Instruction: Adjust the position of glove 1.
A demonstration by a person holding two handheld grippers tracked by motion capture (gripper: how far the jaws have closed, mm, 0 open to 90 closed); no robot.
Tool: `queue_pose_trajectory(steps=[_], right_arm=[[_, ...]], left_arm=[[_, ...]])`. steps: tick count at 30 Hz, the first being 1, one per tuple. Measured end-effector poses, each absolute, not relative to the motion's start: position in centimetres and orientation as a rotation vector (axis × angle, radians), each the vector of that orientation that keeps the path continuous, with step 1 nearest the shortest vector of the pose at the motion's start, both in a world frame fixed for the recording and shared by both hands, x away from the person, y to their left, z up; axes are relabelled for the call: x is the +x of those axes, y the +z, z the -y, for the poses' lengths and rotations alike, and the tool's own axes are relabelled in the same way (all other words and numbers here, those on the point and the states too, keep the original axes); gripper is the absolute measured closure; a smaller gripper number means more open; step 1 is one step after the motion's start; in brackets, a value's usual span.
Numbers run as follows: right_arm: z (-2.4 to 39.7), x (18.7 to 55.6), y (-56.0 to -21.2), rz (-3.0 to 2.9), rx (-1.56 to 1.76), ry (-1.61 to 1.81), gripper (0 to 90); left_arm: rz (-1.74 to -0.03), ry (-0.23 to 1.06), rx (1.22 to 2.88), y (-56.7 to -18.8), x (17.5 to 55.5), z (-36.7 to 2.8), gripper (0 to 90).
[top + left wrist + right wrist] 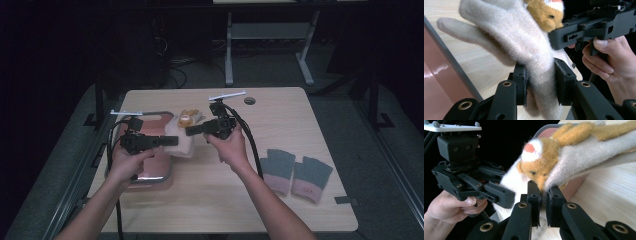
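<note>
Nearest to me, two forearms come up over the table edge (225, 220), each hand wrapped round a black gripper. The left gripper (167, 141) is clamped tight on a fluffy cream mitten (524, 42), its pads squeezing the wool from both sides. The right gripper (192, 130) has its jaws pinched nearly together on the other edge of that same mitten, right under the little tan animal face (541, 167) sewn on it. So the mitten hangs between the two grippers, lifted off the wood, partly over the reddish tray (155, 172) at the left. Off to the right, a pair of grey fingerless gloves (295, 172) lies flat. Further back, a small round hole (249, 101) near the far edge.
</note>
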State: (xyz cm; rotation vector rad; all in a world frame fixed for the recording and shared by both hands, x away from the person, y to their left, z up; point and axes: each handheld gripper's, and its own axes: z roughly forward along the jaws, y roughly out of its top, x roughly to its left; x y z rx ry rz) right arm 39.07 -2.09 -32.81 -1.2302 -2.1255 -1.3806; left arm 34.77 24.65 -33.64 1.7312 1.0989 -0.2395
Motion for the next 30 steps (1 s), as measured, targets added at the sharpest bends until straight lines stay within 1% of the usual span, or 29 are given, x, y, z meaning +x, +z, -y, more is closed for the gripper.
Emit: queue_pose_trajectory(steps=[13, 30], right_arm=[[-0.3, 39.4, -32.0, 2.146, -1.173, -1.387, 82.9], [-3.0, 39.9, -31.8, 2.178, -1.129, -1.358, 82.8]], left_arm=[[-1.116, -0.213, 1.714, -32.7, 34.3, -27.1, 66.3], [-1.141, -0.189, 1.694, -32.8, 33.8, -29.5, 66.3]])
